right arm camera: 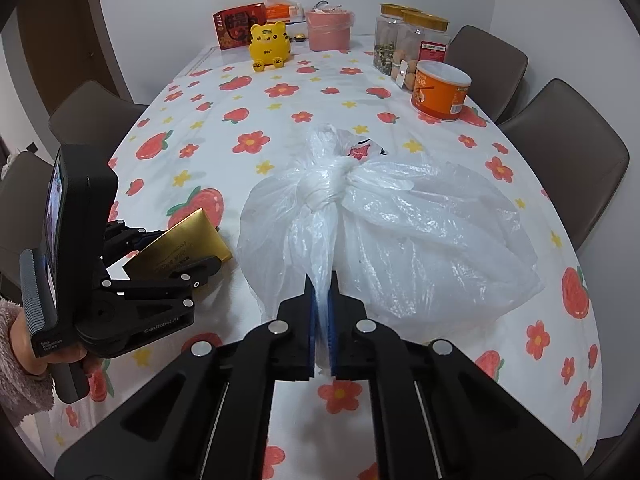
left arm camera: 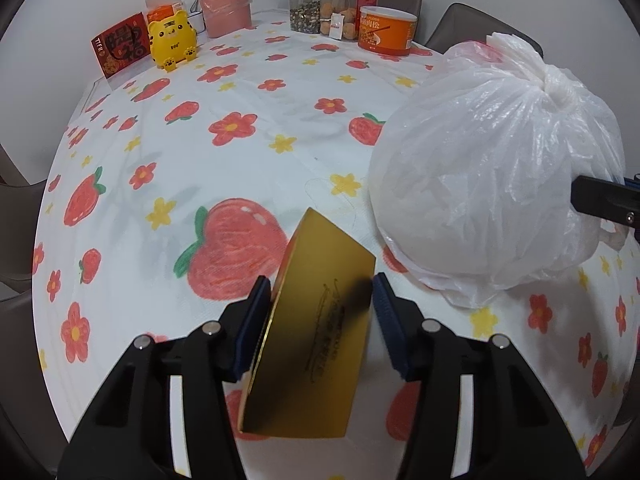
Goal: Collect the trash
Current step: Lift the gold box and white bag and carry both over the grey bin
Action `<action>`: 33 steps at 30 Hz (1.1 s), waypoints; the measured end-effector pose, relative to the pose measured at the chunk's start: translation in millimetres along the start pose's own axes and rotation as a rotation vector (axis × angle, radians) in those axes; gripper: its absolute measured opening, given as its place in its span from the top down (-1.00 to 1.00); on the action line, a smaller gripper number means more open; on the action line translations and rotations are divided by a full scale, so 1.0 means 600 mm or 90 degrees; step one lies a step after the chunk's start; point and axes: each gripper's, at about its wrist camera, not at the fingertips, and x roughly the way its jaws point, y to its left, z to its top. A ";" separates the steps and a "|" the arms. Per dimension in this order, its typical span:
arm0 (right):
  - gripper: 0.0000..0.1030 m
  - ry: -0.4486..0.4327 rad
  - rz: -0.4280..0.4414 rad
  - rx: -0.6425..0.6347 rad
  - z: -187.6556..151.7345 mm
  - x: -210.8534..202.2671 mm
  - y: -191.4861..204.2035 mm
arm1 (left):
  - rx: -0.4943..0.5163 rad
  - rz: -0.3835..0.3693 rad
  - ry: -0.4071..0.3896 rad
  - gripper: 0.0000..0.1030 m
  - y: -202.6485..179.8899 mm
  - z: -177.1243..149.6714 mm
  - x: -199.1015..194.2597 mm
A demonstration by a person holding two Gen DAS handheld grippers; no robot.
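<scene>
So the left gripper (left arm camera: 320, 312) has its fingers clamped on a gold box (left arm camera: 316, 344), one pad on each broad face, long axis running away from the gripper and tipped up off the tablecloth (left arm camera: 240, 168). Right gripper (right arm camera: 323, 320) is pressed together on a strip of plastic trailing from the white bag (right arm camera: 400, 240), just below the knot (right arm camera: 328, 184).

The bag sits near the front of the table, just right of the box, looks almost touching. It's tied shut, so the box can't go in as is. Seems like both pieces get carried off together. The box is already on the bag's left, so neither arm has to cross.

Jars, an orange tin and a yellow tiger toy sit well apart at the far end.
</scene>
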 end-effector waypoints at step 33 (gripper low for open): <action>0.95 -0.081 -0.091 0.165 -0.226 -0.255 -0.110 | 0.090 -0.094 -0.103 -0.02 -0.241 -0.115 -0.242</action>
